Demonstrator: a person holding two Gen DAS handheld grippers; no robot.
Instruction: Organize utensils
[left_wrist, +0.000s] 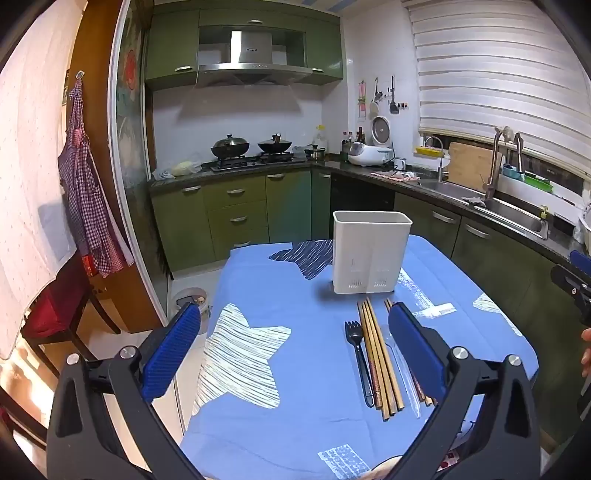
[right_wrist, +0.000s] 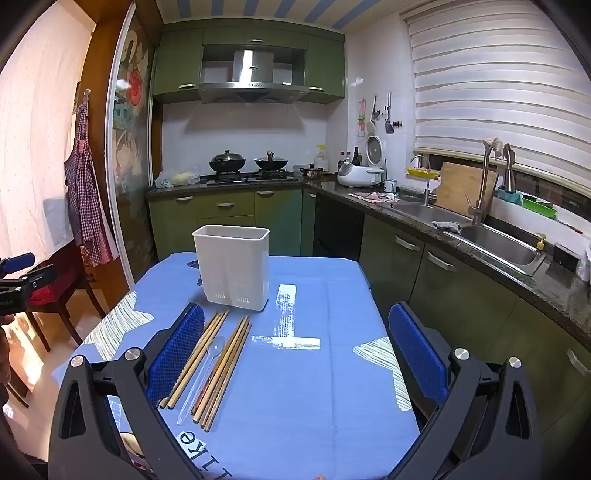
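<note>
Both the left gripper (left_wrist: 293, 347) and the right gripper (right_wrist: 295, 349) hover with jaws spread wide, grasping nothing. The chopsticks (left_wrist: 378, 358) lie in a loose bundle on the desk (left_wrist: 314, 369), just inside the left gripper's right jaw and beside the right gripper's left jaw, with a black fork (left_wrist: 356, 350) alongside and a clear plastic spoon (right_wrist: 207, 365) among them. They look light, stiff, thin and smooth, likely to roll or slip; a mid-shaft pinch seems safest. The white ribbed utensil holder (left_wrist: 371, 251) stands upright beyond the jaws, probably light and tippable.
</note>
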